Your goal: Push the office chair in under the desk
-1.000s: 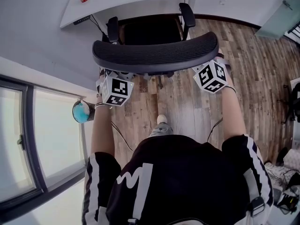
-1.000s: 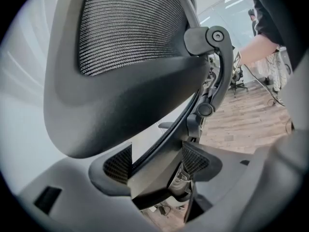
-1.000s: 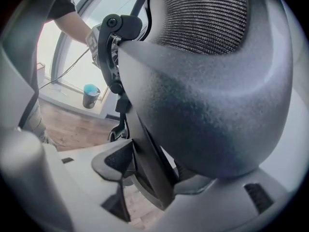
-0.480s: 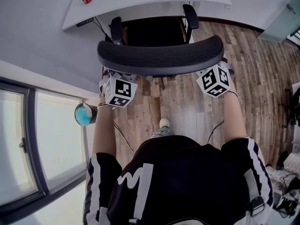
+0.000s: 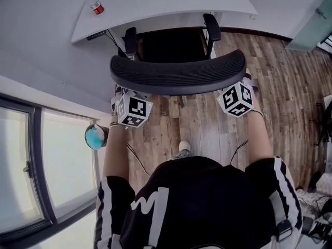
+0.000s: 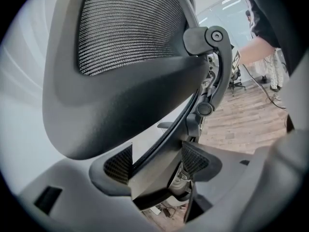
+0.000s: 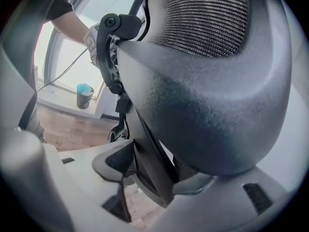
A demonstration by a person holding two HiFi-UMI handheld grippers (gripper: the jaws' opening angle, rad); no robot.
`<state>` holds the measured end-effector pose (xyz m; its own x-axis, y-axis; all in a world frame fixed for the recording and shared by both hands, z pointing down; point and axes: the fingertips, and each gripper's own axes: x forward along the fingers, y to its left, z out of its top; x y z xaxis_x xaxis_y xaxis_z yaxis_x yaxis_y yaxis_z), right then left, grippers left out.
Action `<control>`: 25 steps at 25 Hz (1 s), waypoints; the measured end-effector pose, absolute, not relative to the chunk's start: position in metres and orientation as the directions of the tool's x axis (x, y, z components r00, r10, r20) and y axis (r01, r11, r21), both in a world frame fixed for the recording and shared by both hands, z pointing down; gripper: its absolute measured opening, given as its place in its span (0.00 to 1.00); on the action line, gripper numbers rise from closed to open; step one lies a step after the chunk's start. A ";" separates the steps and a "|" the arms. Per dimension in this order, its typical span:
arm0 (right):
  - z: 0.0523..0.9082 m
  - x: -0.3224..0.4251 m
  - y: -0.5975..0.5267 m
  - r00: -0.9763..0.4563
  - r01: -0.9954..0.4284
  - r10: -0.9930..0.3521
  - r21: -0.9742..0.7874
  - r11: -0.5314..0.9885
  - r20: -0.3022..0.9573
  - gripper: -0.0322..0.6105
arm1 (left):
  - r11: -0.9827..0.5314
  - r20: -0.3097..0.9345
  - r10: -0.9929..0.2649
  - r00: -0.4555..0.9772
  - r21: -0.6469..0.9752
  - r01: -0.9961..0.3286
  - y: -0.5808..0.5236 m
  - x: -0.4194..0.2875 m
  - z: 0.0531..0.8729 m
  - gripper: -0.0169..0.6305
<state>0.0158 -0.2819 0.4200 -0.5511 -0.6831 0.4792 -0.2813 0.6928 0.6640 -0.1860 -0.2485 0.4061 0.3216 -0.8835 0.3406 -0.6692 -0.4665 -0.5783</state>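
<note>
Two grippers, one chair. Nearest the head camera is the person (image 5: 202, 206), in a black top with white stripes, with one pale shoe (image 5: 182, 146) on the wood floor (image 5: 202, 118). Both forearms reach forward to the office chair (image 5: 176, 74), one at each end of its curved mesh backrest (image 6: 130, 28).

Left gripper (image 6: 157, 161): the jaws stand wide, and a dark frame bar (image 6: 154, 182) of the chair's back fills the gap. Both pads lie against it, so the gripper is clamped on the frame at the backrest's left edge. Its marker cube shows just under that edge in the head view.

Right gripper (image 7: 154, 170): the same hold at the backrest's right edge. Its jaws have just been closing, and the frame bar sits between them with the pads against it.

Beside the person's left arm, by the window wall, stands a small bin (image 5: 95, 137) with blue inside.

Chair position: the backrest is out over the floor and the seat is tucked partly beneath the desk (image 5: 155, 4) at its near edge. The two armrests (image 5: 129, 38) reach that edge; whether their tips go under it cannot be told. Farther on, near the desk's left end, a small red-and-white container (image 5: 96, 7) stands upright.
</note>
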 end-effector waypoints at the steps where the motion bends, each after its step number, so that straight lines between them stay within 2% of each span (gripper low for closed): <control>1: 0.420 0.014 -0.284 -0.549 -0.283 -0.684 0.664 0.692 0.479 0.46 | -0.467 0.340 -0.883 0.322 -0.579 -0.668 -0.250 -0.187 0.406 0.53; 25: 0.421 -0.010 -0.315 -0.532 -0.285 -0.694 0.669 0.686 0.485 0.44 | -0.469 0.333 -0.883 0.331 -0.595 -0.653 -0.285 -0.216 0.409 0.52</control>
<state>-0.0096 -0.3151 0.4207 -0.5324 -0.6940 0.4847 -0.2854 0.6863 0.6690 -0.2161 -0.2851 0.4086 0.3313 -0.8829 0.3328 -0.6527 -0.4691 -0.5949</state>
